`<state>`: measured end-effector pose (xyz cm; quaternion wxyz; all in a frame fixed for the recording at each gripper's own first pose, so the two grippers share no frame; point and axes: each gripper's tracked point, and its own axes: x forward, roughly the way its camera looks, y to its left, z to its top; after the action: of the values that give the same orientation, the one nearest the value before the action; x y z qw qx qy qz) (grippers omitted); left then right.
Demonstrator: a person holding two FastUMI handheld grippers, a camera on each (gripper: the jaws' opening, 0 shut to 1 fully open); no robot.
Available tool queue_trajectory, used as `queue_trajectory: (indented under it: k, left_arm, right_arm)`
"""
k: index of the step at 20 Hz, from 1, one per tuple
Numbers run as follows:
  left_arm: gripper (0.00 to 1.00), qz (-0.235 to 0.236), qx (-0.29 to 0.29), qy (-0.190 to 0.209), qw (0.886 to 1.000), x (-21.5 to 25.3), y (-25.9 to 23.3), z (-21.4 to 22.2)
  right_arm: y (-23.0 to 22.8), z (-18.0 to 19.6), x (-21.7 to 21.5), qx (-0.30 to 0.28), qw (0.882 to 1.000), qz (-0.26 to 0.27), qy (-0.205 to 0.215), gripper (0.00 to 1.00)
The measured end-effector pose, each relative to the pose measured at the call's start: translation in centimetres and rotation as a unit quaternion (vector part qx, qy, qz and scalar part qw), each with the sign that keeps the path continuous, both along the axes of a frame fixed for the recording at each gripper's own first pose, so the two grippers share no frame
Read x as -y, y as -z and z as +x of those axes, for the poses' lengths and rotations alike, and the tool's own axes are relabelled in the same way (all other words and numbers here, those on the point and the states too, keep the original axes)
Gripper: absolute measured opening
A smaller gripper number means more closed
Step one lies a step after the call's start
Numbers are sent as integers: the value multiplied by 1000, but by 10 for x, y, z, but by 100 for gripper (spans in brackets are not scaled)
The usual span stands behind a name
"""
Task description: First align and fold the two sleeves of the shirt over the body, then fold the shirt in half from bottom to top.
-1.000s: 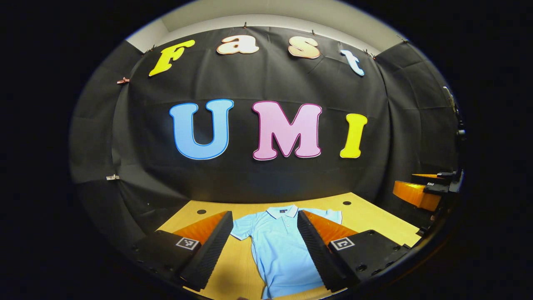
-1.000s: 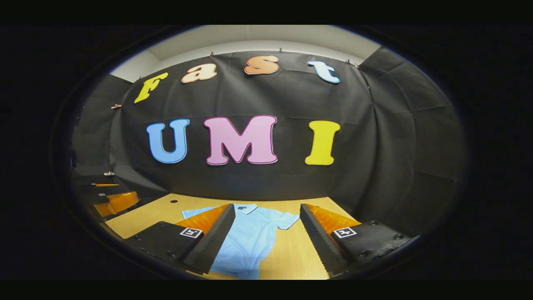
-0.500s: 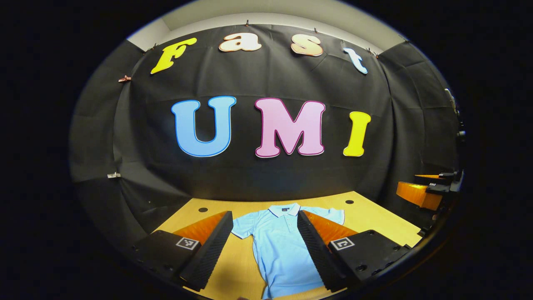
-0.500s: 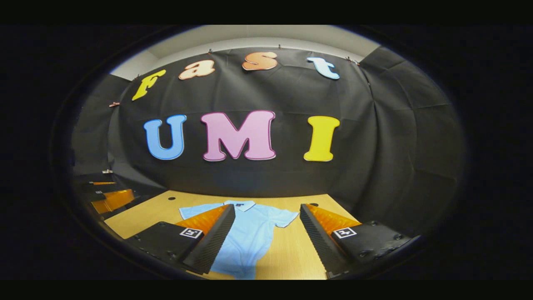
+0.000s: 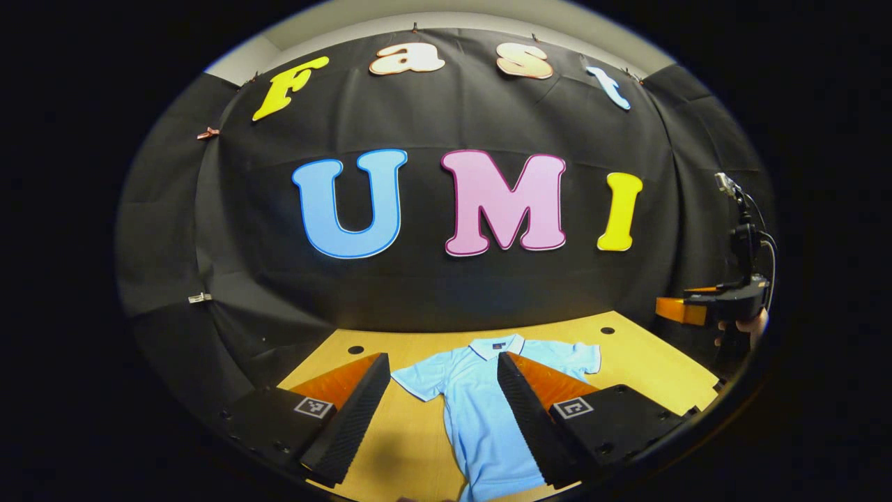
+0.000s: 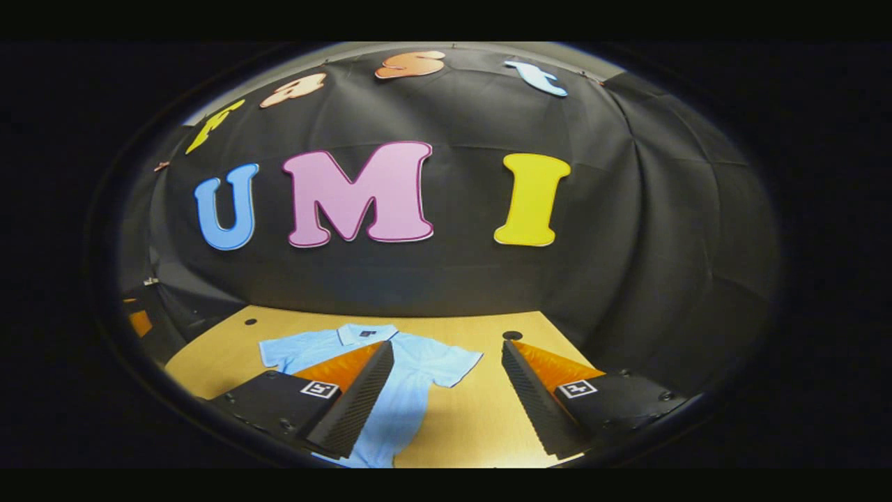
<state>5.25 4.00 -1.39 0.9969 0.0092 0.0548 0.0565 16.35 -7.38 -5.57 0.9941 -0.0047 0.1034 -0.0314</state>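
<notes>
A light blue polo shirt (image 5: 481, 411) lies flat on the wooden table (image 5: 411, 439), collar toward the back wall and both short sleeves spread out. My left gripper (image 5: 443, 366) hangs open above the shirt's left sleeve and chest, holding nothing. In the right gripper view the same shirt (image 6: 411, 376) sits left of centre, and my right gripper (image 6: 447, 352) stands open over its right sleeve (image 6: 456, 366) and the bare table beside it. The right gripper (image 5: 704, 307), with a hand on it, also appears at the far right of the left gripper view.
The table (image 6: 474, 418) has small round holes near its back corners (image 5: 608, 330) (image 6: 512, 335). Black cloth walls close in the back and sides. A camera on a stand (image 5: 742, 230) rises at the right edge.
Both grippers have moved forward toward the back wall and a little apart, the right one shifting rightward so the shirt slid left in its view. Both stayed open; the shirt has not moved.
</notes>
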Motion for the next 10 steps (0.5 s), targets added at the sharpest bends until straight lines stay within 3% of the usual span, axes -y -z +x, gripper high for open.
queue_trajectory:
  k: [4,10]
  left_arm:
    - [98,-2,-24,-34,999,-14,10,16]
    - [98,15,-59,-90,994,-35,30,39]
  right_arm:
    - [39,72,18,-43,999,8,4,98]
    - [155,167,31,-156,987,29,-1,98]
